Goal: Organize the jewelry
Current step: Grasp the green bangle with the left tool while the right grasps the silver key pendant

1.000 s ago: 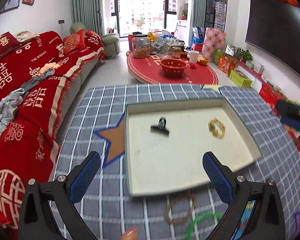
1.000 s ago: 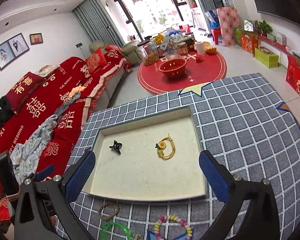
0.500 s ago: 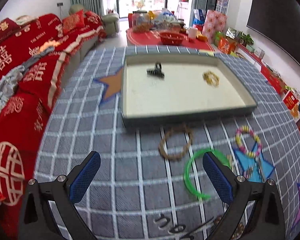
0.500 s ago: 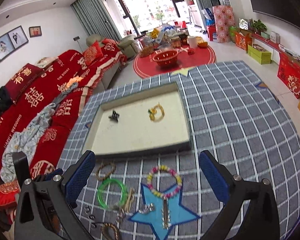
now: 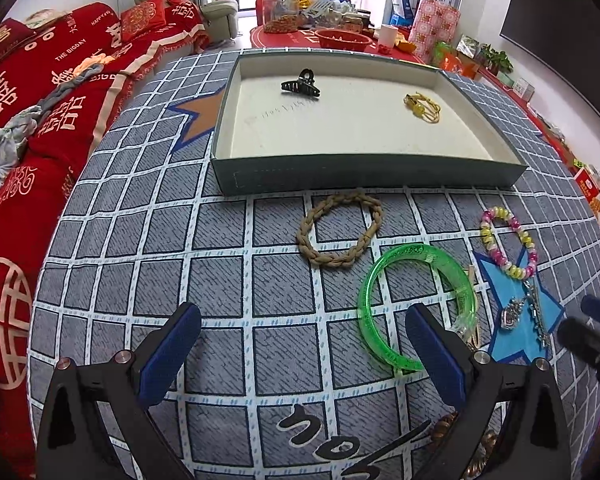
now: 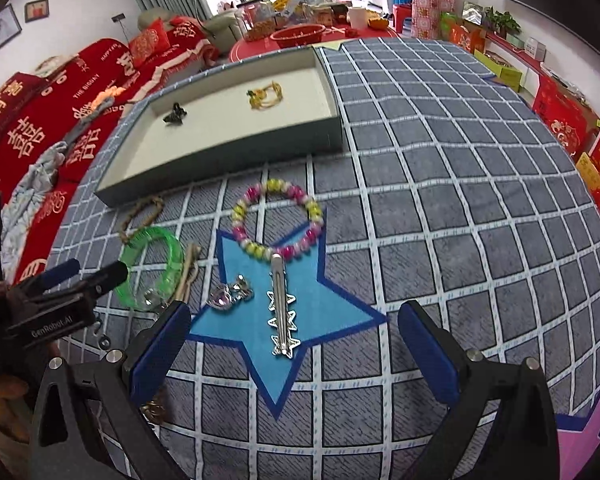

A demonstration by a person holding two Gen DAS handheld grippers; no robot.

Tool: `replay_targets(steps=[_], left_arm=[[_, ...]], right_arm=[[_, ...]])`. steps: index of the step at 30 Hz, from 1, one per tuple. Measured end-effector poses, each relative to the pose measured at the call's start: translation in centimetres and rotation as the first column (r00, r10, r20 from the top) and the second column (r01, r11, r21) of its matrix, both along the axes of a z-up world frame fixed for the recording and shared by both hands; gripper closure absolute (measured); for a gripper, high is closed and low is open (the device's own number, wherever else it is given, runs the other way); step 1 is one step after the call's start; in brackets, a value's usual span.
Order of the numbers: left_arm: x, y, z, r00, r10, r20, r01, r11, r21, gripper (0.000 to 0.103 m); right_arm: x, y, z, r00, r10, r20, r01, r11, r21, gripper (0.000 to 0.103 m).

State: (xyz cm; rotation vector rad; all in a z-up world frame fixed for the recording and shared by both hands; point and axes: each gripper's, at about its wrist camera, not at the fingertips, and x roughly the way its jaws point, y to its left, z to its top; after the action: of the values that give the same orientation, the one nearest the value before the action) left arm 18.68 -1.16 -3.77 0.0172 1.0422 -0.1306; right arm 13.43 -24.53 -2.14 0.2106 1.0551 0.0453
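The jewelry lies loose on a grey checked tablecloth (image 5: 140, 240), just ahead of both grippers. Straight ahead of the right gripper (image 6: 294, 338), between its spread fingers, a silver hair clip (image 6: 281, 312) with star shapes lies on a blue star patch (image 6: 300, 320); a small silver heart charm (image 6: 229, 298) sits just left of the clip, and a pink-and-yellow beaded bracelet (image 6: 278, 220) lies beyond it, touching the clip's far end. Left of these a green bangle (image 6: 152, 268) rests partly over a tan cord.

From the left gripper (image 5: 302, 338), the green bangle (image 5: 416, 304) lies ahead to its right, its near edge by the right finger. A braided tan bracelet (image 5: 340, 230) sits further ahead, apart from the bangle, with the beaded bracelet (image 5: 508, 242) far right.

Beyond everything stands a shallow tray (image 5: 372, 178), holding a black claw clip (image 5: 300, 86) at its far left and a gold bracelet (image 5: 422, 108) at its far right.

Both grippers are spread wide and hold nothing, hovering above the cloth
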Motion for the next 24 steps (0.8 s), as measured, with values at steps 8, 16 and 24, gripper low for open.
replay_targets(steps=[8, 16, 24], left_arm=[[0.3, -0.4, -0.7, 1.000, 0.004, -0.016, -0.004, 1.000, 0.005, 0.000], [0.2, -1.3, -0.8, 1.000, -0.010, -0.002, 0.010, 0.999, 0.042, 0.004], [-0.2, -2.5, -0.3, 0.998, -0.068, 0.007, 0.068, 0.997, 0.034, 0.032]], right_arm=[[0.6, 0.5, -1.7, 0.999, -0.008, -0.048, 0.004, 0.996, -0.087, 0.000], [1.0, 2.0, -1.9, 0.999, 0.017, -0.031, -0.023, 0.977, -0.211, 0.020], [1.8, 2.9, -1.7, 0.998, 0.051, -0.028, -0.055, 0.976, -0.209, 0.035]])
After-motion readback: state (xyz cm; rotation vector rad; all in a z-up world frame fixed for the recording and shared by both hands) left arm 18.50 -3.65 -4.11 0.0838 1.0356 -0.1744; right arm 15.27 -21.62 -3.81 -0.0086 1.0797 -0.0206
